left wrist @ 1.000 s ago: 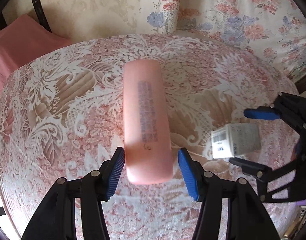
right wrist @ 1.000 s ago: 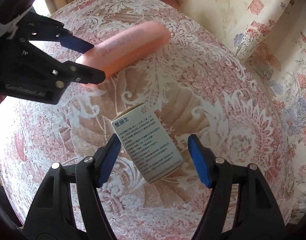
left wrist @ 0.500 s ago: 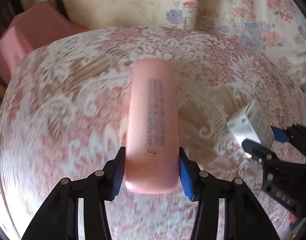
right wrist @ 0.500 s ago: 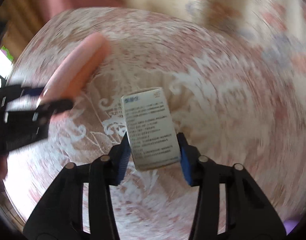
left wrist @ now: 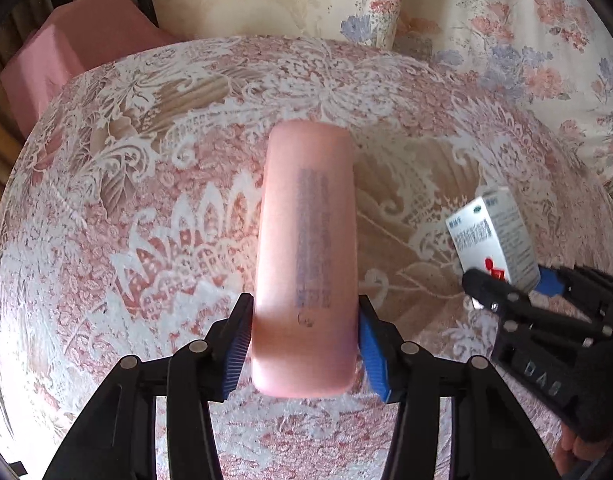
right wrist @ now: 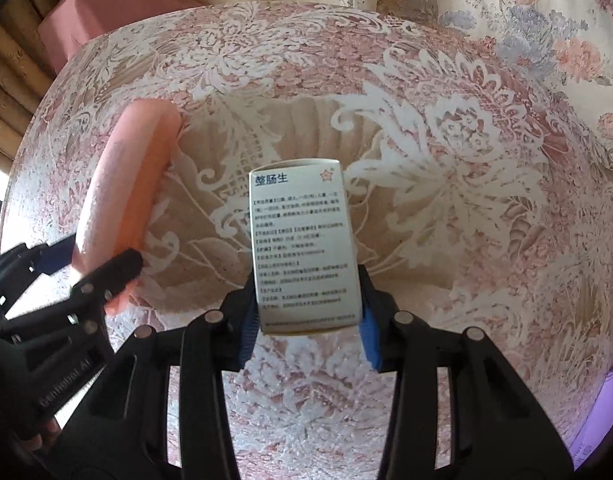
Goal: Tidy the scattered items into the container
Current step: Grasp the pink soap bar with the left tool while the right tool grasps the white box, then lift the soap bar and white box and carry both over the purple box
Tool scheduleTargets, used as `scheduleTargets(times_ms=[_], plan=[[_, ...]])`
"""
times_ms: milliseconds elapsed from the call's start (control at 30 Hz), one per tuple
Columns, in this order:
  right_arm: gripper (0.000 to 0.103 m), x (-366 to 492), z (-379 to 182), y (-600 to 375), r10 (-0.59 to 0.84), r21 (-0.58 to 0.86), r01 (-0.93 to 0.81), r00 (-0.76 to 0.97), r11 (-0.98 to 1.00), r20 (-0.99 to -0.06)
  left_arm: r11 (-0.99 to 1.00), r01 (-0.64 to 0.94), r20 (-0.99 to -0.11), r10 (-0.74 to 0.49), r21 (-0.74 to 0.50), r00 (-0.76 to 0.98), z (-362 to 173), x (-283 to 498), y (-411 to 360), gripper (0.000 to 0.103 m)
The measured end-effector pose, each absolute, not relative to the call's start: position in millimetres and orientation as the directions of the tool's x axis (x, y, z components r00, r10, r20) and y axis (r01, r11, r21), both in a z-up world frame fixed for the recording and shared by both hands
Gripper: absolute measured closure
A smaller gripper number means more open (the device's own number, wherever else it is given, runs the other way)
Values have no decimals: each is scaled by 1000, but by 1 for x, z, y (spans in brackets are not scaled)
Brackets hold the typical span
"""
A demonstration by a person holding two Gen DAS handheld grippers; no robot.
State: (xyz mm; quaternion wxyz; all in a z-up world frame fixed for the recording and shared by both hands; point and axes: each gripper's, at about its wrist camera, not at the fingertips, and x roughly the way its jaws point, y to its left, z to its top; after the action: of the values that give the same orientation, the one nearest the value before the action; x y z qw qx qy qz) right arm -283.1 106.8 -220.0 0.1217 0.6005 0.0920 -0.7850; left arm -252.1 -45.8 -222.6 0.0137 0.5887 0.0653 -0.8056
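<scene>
The left gripper (left wrist: pixel 304 340) points steeply down, its blue pads (left wrist: pixel 372 354) pressed on a long pink rounded plastic case (left wrist: pixel 306 256), jaws easing open. The right gripper (right wrist: pixel 308 320), likewise steep, clamps a small white printed carton (right wrist: pixel 302 248).

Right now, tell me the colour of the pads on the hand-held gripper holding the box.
Blue pads, clearest in the right wrist view.
</scene>
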Motion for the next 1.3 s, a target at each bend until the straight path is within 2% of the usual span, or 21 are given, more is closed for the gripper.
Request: scheduleTargets(times_ms=[433,1300], plan=[[60,-273,-201,103,-54,-39,276,-321,-960,-946,-990,79,-939,85,-117,-332,-204,-246,-47,55],[60,-241,-175,124,-68,-21,242,-353,-970,-933,-991,51,-919,97,-126,-382,-169,-212,-16,55]])
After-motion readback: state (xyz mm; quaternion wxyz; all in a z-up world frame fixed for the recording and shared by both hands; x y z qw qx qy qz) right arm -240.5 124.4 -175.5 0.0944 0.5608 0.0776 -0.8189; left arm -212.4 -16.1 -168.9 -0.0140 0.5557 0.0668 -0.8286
